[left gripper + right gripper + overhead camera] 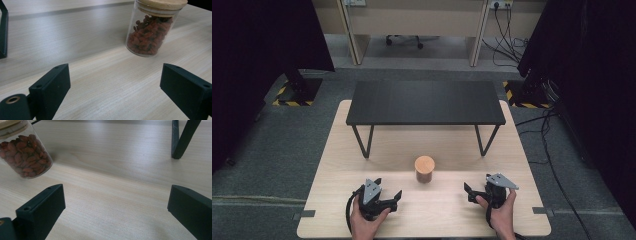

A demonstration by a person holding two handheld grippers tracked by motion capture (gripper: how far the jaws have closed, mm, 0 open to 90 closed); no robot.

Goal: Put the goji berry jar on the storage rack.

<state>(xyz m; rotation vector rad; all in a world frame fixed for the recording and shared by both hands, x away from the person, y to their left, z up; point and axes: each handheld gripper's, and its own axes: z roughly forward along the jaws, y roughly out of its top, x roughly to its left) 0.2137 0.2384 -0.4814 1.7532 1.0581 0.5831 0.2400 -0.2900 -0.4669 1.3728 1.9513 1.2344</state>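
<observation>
Both grippers gape wide and hold nothing: left gripper (388, 196) at lower left of the high view, right gripper (476, 189) at lower right; between them, slightly higher, the cork-lidded glass jar (424, 169) of red berries stands on the wooden table (327, 165).

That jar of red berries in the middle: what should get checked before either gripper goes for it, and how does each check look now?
1. Jar stands upright on the table: ok.
2. Wooden lid sits on the jar: ok.
3. Left gripper open, nothing between its jaws: ok.
4. Right gripper open, nothing between its jaws: ok.
5. Bare tabletop between each gripper and the jar: ok.
6. Jar stands apart from the legs of the black shelf: ok.
</observation>
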